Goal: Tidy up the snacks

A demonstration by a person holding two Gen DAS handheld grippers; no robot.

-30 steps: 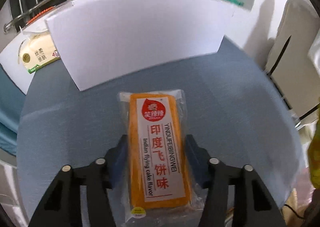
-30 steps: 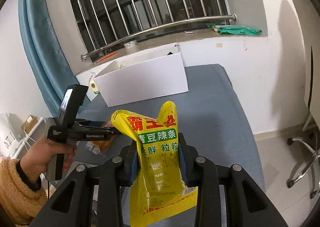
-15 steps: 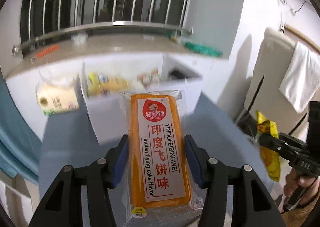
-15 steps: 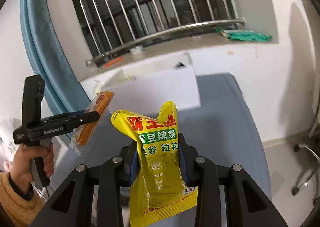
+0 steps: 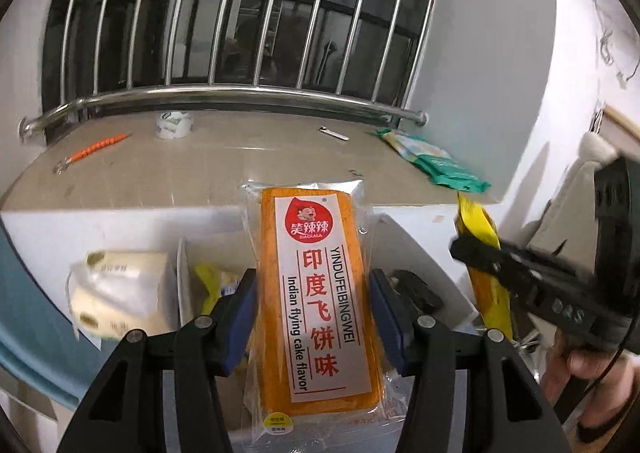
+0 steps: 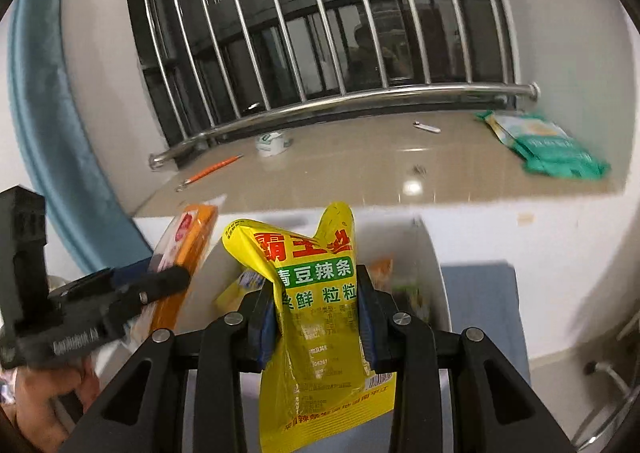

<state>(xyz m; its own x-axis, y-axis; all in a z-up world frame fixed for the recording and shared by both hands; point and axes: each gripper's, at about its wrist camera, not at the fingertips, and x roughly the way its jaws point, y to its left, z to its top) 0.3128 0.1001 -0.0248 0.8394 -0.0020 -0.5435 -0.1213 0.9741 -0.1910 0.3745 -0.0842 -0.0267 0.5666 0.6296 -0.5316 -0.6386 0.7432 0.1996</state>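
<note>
Left tool: the left tool (image 5: 312, 293) is clenched on the orange cake packet (image 5: 320, 293), its blue pads pressing the packet's two long sides.
Right tool: the right tool (image 6: 316, 309) is clenched on the yellow snack bag (image 6: 320, 317), pinching it near the middle so the bag crumples above the pads and hangs loose below.
Orange packet, lie: its long axis runs straight out along the tool's fingers, label up, far end pointing toward the window ledge (image 5: 224, 169).
Yellow bag, lie: upright in the grip, top corner curling up, bottom edge dangling toward the camera.
Box: the white box (image 6: 430, 277) sits at the bench's far edge, against the wall under the ledge; several packets (image 5: 216, 281) already lie inside, too blurred to name.
Key relation: both snacks are held above the open box, the orange packet over its left part and the yellow bag over its right part; the box lies below and just ahead of each tool.
Side by side: in the right wrist view the orange packet shows just left of the yellow bag, near but apart.
Nearer hand: neither is clearly nearer; both look poised over the opening.
Step, as I judge it: lowering and letting go into the box.
Risk: the floppy bag may catch on the box wall.
Beside the box: a tissue pack (image 5: 120, 293) stands at its left.
</note>
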